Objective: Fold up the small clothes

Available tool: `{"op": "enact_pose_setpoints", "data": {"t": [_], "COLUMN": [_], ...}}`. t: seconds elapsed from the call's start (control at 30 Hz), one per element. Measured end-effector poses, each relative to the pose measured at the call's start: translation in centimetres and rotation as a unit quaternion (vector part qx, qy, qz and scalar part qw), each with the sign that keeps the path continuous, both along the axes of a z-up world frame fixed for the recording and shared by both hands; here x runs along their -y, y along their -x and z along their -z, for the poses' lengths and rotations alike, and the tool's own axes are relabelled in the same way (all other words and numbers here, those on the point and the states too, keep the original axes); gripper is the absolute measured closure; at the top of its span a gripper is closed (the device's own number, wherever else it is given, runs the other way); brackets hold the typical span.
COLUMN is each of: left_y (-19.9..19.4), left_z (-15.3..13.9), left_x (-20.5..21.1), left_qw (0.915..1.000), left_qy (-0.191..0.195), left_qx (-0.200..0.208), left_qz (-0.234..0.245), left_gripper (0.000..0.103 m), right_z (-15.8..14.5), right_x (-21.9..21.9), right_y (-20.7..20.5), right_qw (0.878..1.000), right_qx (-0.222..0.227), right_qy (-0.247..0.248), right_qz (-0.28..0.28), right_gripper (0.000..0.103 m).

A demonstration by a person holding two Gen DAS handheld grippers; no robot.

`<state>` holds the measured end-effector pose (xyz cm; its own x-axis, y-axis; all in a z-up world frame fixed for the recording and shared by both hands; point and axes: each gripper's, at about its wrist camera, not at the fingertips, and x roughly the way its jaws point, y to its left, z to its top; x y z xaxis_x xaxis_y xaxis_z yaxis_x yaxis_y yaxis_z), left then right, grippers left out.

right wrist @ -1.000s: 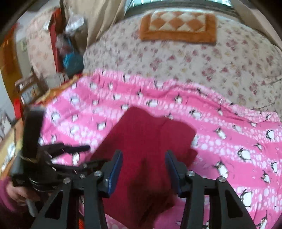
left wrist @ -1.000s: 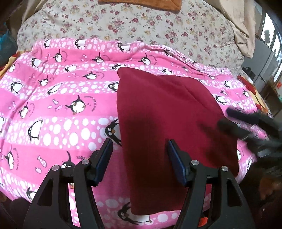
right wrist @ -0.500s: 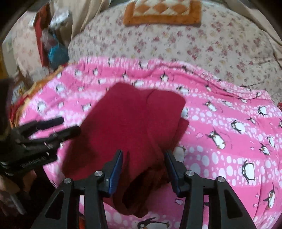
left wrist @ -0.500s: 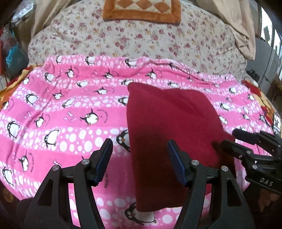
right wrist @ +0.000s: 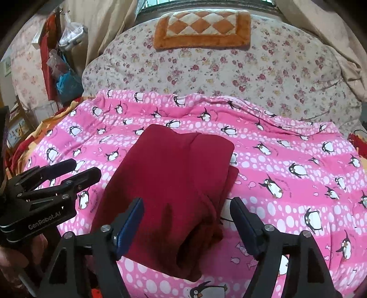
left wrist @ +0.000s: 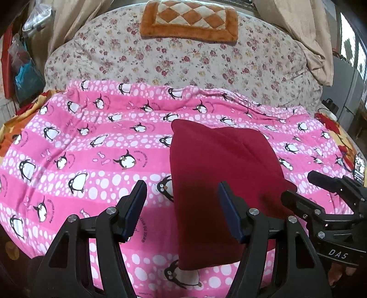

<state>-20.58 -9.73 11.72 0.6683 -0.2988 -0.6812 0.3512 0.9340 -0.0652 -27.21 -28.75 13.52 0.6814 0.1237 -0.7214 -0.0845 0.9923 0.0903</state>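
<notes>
1. The dark red cloth (left wrist: 220, 183) lies folded on the pink penguin blanket (left wrist: 80, 160) (near its front edge).
2. The left gripper (left wrist: 182, 209) is released, holding nothing.
3. The right gripper (right wrist: 187, 225) is opening above the cloth.

One folded dark red garment (left wrist: 220, 183), one pink penguin blanket (left wrist: 80, 160), one orange checked cushion (left wrist: 189, 21), two grippers

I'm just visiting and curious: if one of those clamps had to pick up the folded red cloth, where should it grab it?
Probably the near right corner of the red cloth, where the stacked layers lie open toward the right gripper. Its jaws are opening with nothing pinched between them. Coming in low from the near side would likely catch all layers; the far edge lies flat on the pink blanket.
</notes>
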Motion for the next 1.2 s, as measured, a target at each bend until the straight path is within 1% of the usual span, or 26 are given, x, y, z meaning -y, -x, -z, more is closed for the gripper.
{"op": "enact_pose_setpoints", "data": {"t": [0.23,0.57,1.2], "left_y": [0.48,0.24,-0.52], "left_z": [-0.28,-0.25,0.41], "left_x": [-0.03,0.06,0.21], "left_qw": [1.0,1.0,1.0], "left_qy": [-0.001,0.002,0.0], "left_qx": [0.006,0.004,-0.004], "left_qz": [0.001,0.001,-0.003], "left_gripper": [0.039,0.039,0.039], "right_z": [-0.05,-0.05,0.66], "right_x": [-0.08,0.35,0.47], "right_y": [0.14,0.01,-0.7], "right_qw": [1.0,1.0,1.0], "right_qx": [-0.001,-0.002,-0.013], "right_qy": [-0.002,-0.008,-0.013], "right_qz": [0.005,0.015,0.014], "right_gripper": [0.027,0.026,0.025]}}
